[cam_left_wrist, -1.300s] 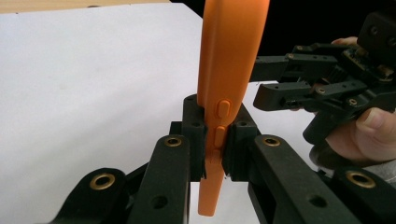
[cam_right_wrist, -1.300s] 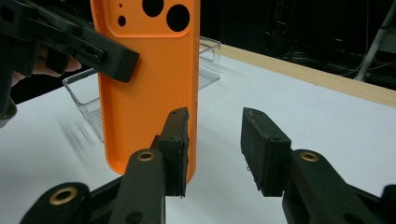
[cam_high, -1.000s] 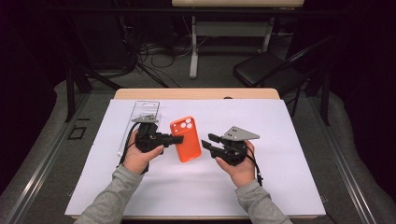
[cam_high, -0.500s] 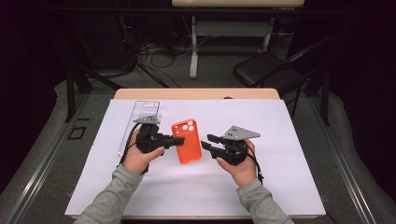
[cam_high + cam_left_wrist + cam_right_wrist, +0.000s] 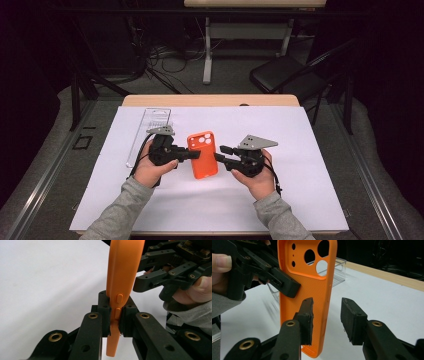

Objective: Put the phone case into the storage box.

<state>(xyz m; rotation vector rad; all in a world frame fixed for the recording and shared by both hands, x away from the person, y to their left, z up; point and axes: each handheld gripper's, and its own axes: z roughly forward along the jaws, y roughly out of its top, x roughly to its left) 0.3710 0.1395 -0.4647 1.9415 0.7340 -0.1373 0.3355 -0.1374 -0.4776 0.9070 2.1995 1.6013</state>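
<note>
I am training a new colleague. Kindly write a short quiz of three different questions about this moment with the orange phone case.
1. True or false: the left gripper is clamped on the edge of the orange phone case.
2. The right gripper is: A) open, B) shut on the case, C) lying on the table.
3. Fill in: the clear plastic box lies on the white ____.

Key: 1 true; 2 A; 3 sheet.

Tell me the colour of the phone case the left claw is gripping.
Orange. The phone case shows best in the right gripper view, camera cutouts at top.
</note>
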